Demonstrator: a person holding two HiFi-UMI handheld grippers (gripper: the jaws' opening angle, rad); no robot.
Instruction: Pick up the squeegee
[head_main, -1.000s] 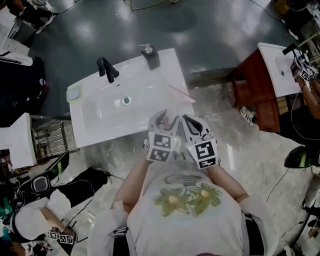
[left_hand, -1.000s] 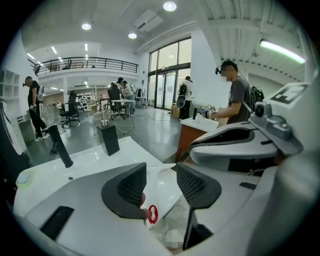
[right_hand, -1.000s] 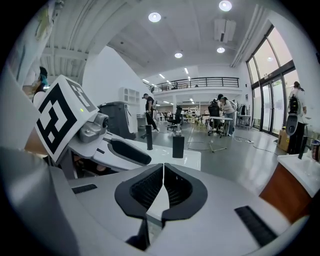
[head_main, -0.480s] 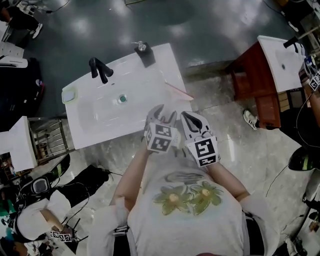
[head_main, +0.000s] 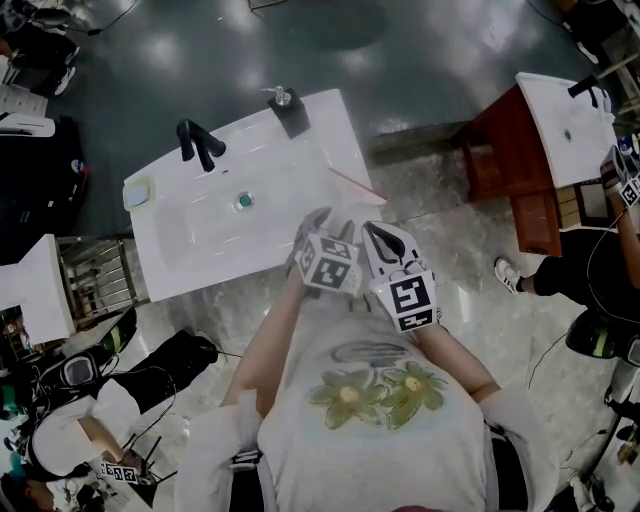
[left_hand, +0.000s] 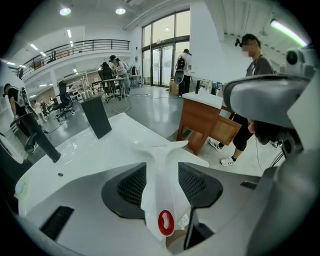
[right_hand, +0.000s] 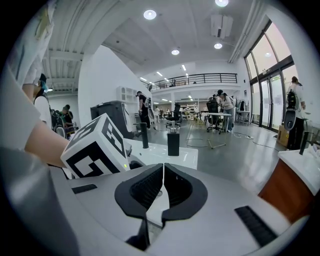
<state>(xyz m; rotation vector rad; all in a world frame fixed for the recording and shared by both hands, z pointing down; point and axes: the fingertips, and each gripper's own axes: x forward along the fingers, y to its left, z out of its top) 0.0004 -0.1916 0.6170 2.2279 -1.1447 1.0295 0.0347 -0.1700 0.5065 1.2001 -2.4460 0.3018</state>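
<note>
Straddling squeegee (left_hand: 162, 200) at sink (left_hand: 90, 150) corner | left tongs (left_hand: 163, 167) just opened wide | right tongs (right_hand: 163, 169) closed

This is a large open lab hall: a polished grey floor (head_main: 420, 60), freestanding white washbasin units (head_main: 200, 250), a mezzanine railing (right_hand: 200, 77), tall windows (left_hand: 165, 55), and people working at scattered desks (left_hand: 117, 75).
</note>
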